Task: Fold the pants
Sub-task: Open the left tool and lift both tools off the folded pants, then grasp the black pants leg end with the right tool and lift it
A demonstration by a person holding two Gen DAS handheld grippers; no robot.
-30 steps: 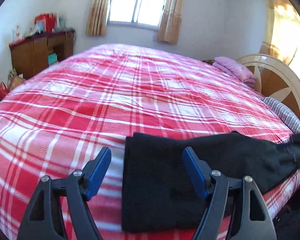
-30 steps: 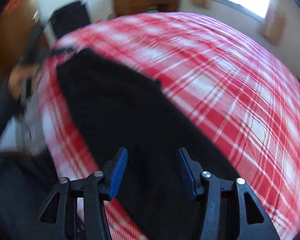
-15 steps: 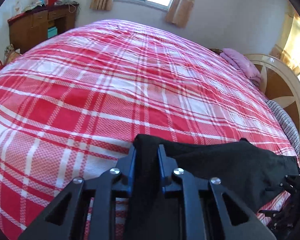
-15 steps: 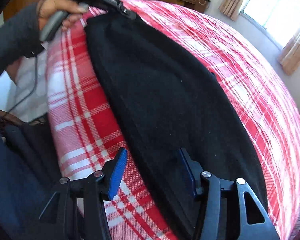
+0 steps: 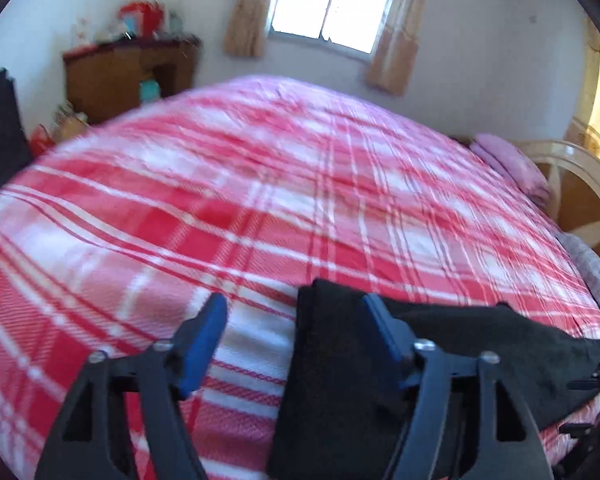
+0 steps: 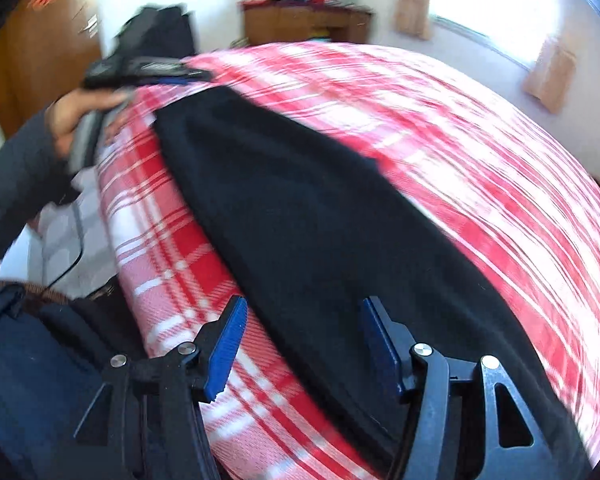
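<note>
Pants (image 5: 340, 380), black and already doubled lengthwise, lie along the near edge of the red plaid bedspread (image 5: 260, 200). In the left wrist view the left gripper (image 5: 296, 324) has just been opening; its jaws stand apart with nothing pressed between them. The squared end of the pants sits under its right pad, while the left pad hangs over bare bedspread, so only the end's corner falls inside the gap. From that end the cloth runs off to the gripper's right, widening toward the far end, where a bit of the other tool shows at the frame edge. A likely slip here: closing as placed would catch only one corner or the top layer, and the end would twist or peel apart when lifted.

In the right wrist view the right gripper (image 6: 304, 328) has also just been opening a little; its jaws are apart and hold nothing. The near edge of the pants (image 6: 300, 208) passes between its pads, the right pad over cloth, the left over bedspread. Their long axis runs away from this gripper, up and to the left, narrowing toward the left gripper (image 6: 172, 76) held in a hand (image 6: 80, 120) at the far end. The picture is blurred, so how many layers lie here cannot be told; a shallow bite could drag the sheet up too.
</note>
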